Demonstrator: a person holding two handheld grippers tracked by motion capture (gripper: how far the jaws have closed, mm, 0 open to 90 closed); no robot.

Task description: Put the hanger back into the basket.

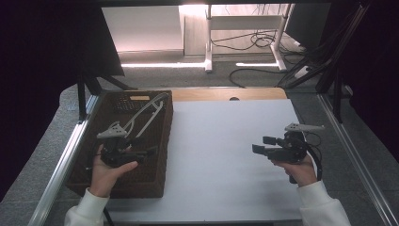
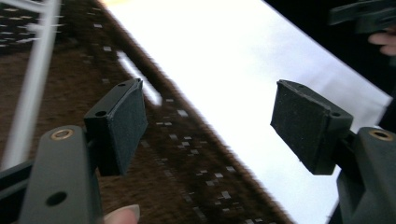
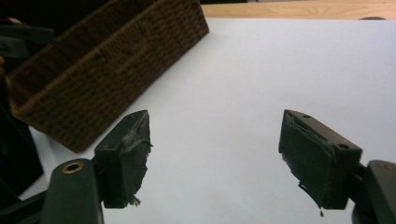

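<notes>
A brown wicker basket (image 1: 155, 141) stands on the left part of the white mat (image 1: 226, 141). A white hanger-like frame (image 1: 148, 110) leans inside it, also seen as a pale bar (image 2: 32, 79) in the left gripper view. My left gripper (image 1: 145, 147) hovers over the basket's right side, open and holding nothing (image 2: 215, 126); the basket rim (image 2: 187, 140) runs below its jaws. My right gripper (image 1: 263, 144) hangs above the mat at the right, pointing left, also open with nothing between its pads (image 3: 215, 158). The basket (image 3: 107, 70) lies ahead of it.
A wooden table edge (image 1: 211, 94) runs behind the mat. Metal rails (image 1: 61, 165) border both sides of the table. Beyond it are a white desk frame (image 1: 209, 42) and cables (image 1: 254, 40) on the floor. Dark curtains flank the scene.
</notes>
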